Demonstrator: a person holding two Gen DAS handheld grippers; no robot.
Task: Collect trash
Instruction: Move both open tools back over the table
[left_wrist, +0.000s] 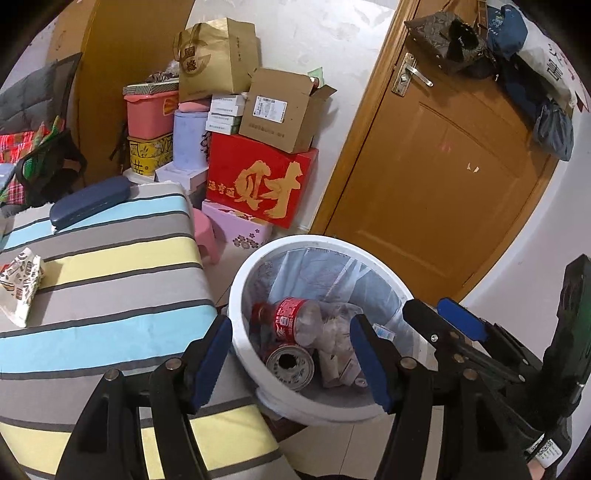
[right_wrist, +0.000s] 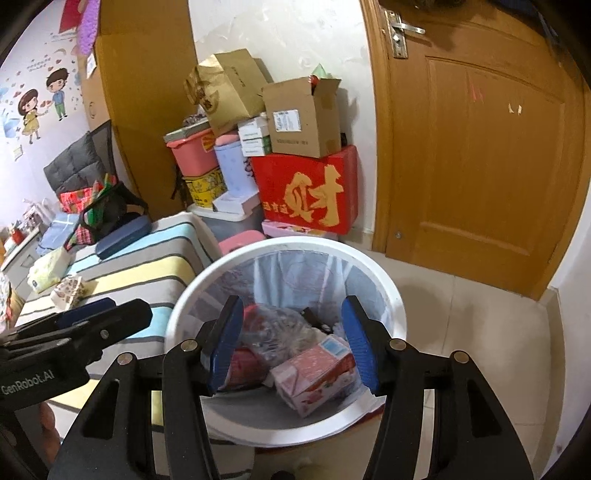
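Note:
A white trash bin (left_wrist: 243, 280) with a clear liner stands on the floor beside the striped table; it also shows in the right wrist view (right_wrist: 369, 258). Inside lie a red-labelled plastic bottle (left_wrist: 291, 317), a can (left_wrist: 290, 363), crumpled plastic and a pink carton (right_wrist: 314, 373). My left gripper (left_wrist: 291, 360) is open and empty above the bin's near rim. My right gripper (right_wrist: 291, 343) is open and empty above the bin's middle; it also shows in the left wrist view (left_wrist: 443, 314). A crumpled printed paper wrapper (left_wrist: 22, 284) lies on the table; it also shows in the right wrist view (right_wrist: 68, 290).
The table has a striped cloth (left_wrist: 118, 266). On it lie a dark blue case (left_wrist: 88, 201) and a tissue pack (right_wrist: 48, 269). Stacked boxes (left_wrist: 258, 181) and a pink stool (left_wrist: 207, 236) stand behind the bin. A wooden door (left_wrist: 443, 166) is at the right.

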